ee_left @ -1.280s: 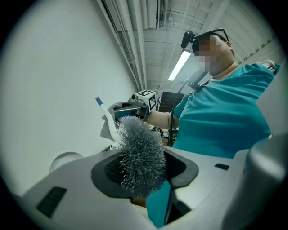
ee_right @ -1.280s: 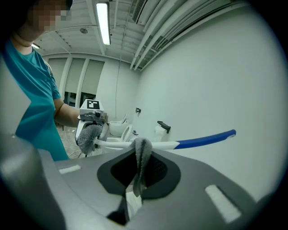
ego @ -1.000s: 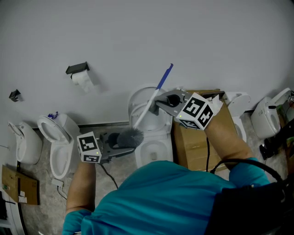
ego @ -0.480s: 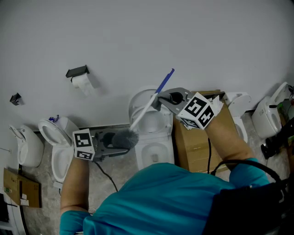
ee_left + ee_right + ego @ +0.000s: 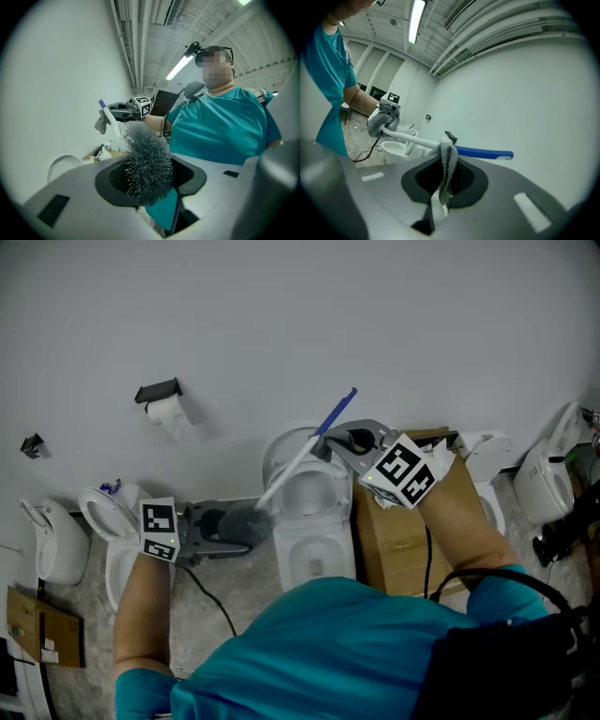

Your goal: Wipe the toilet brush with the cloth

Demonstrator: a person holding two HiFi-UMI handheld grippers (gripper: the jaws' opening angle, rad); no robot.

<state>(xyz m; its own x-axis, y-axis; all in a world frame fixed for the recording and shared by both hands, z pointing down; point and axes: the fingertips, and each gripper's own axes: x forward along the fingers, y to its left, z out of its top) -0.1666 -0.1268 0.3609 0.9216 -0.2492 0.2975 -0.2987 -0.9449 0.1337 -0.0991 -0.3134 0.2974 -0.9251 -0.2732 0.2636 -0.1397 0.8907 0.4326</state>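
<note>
The toilet brush has a grey bristle head [image 5: 242, 524], a white shaft [image 5: 286, 474] and a blue grip end [image 5: 339, 409]. My left gripper [image 5: 232, 533] is shut on the bristle head [image 5: 146, 161], which fills the gap between its jaws [image 5: 150, 180]. My right gripper [image 5: 325, 443] is shut on a grey cloth [image 5: 447, 161] that hangs over the shaft where white [image 5: 410, 139] meets blue [image 5: 483, 152]. From the left gripper view, the cloth [image 5: 101, 123] and right gripper [image 5: 123, 108] show far up the shaft. The brush slants up to the right above a toilet.
A white toilet [image 5: 314, 521] stands below the brush, with another toilet [image 5: 112, 531] at the left and one more [image 5: 548, 474] at the right. A cardboard box [image 5: 403, 540] sits beside the middle toilet. A paper roll holder [image 5: 161, 395] hangs on the wall. A cable [image 5: 211, 601] trails on the floor.
My left gripper has drawn the bristle head to the left. The shaft has slid through the cloth, so less blue sticks out beyond the right gripper, which has barely shifted.
</note>
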